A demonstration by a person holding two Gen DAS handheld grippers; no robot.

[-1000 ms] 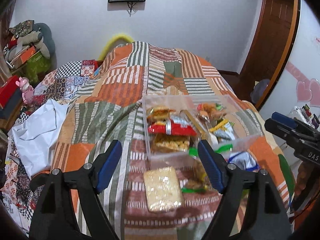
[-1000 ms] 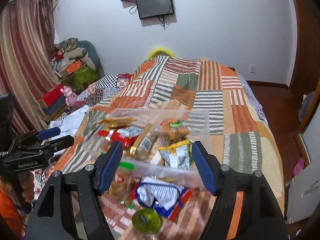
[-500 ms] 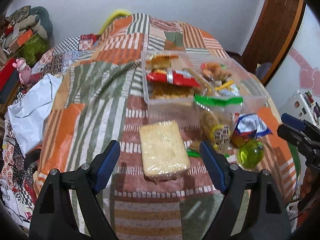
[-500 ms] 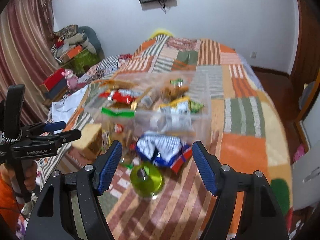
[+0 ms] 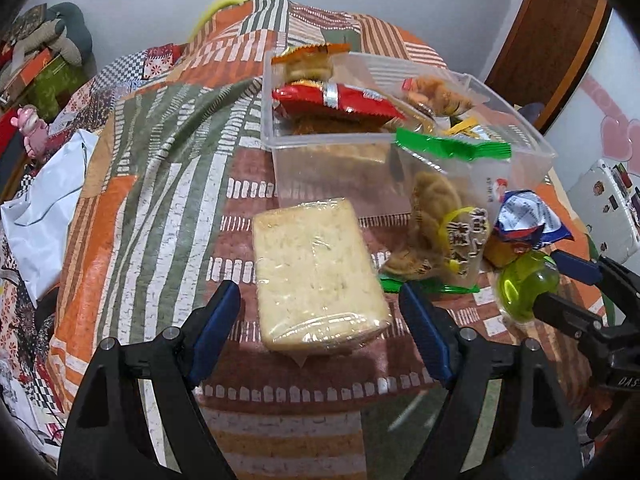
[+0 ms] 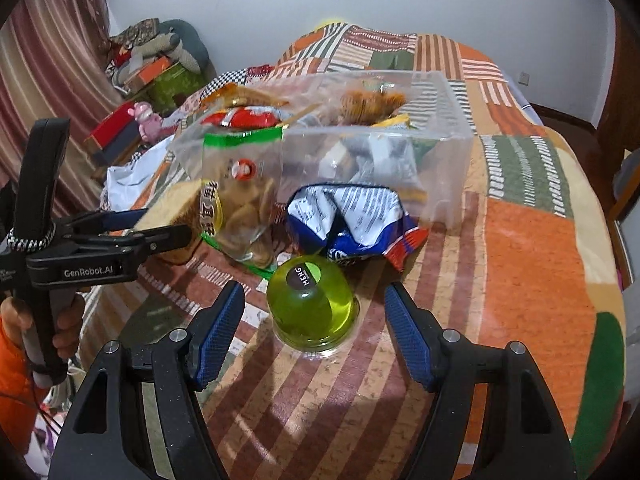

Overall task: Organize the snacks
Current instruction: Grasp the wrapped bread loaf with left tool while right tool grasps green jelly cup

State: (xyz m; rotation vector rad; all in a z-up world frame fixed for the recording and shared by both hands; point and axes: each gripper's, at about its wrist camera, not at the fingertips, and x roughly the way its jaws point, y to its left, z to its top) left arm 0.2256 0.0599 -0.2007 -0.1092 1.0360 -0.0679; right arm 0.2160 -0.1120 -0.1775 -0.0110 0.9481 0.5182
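Observation:
A clear plastic bin (image 5: 520, 140) (image 6: 456, 132) on the patchwork bed holds several snack packs. In front of it lie a wrapped pale cracker block (image 5: 316, 268), a clear bag of twisted biscuits (image 5: 440, 216) (image 6: 244, 196), a blue-white packet (image 5: 524, 220) (image 6: 356, 216) and a green jelly cup (image 5: 524, 284) (image 6: 310, 308). My left gripper (image 5: 320, 316) is open, its fingers either side of the near end of the cracker block. My right gripper (image 6: 314, 320) is open, its fingers either side of the jelly cup.
The patchwork quilt (image 5: 168, 168) covers the bed. A white bag (image 5: 44, 204) lies at the bed's left edge. Boxes and soft toys (image 6: 156, 68) are stacked by the curtain. A wooden door (image 5: 560, 32) is at the right.
Both grippers moved down and forward from above the bin to the loose snacks. The left now straddles the cracker block, the right the jelly cup. Both stayed open.

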